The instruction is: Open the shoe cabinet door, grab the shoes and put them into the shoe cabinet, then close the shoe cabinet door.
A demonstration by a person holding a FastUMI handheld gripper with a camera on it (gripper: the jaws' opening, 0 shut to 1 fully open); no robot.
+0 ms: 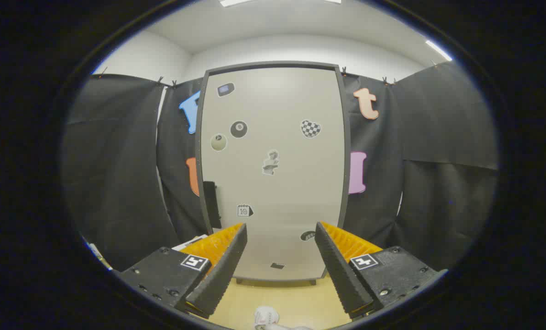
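Jaws apart and empty, facing the closed shoe cabinet door.

The gripper (279, 256) hangs with its jaws spread wide, nothing between them but a bare stretch of pale wooden floor (295, 298). Low down between the fingers, at the near edge, a white shoe (267, 316) pokes into sight, only its top showing. Just beyond the fingertips stands the shoe cabinet (273, 174), its light grey door (291, 114) shut inside a dark frame and dotted with small stickers (238, 129). A dark handle (211, 204) sits on the door's left edge, a little above the left finger. Nothing stands between the jaws and the door. Black cloth (117, 169) hangs either side of the cabinet and closes in the booth, with white wall and ceiling above.
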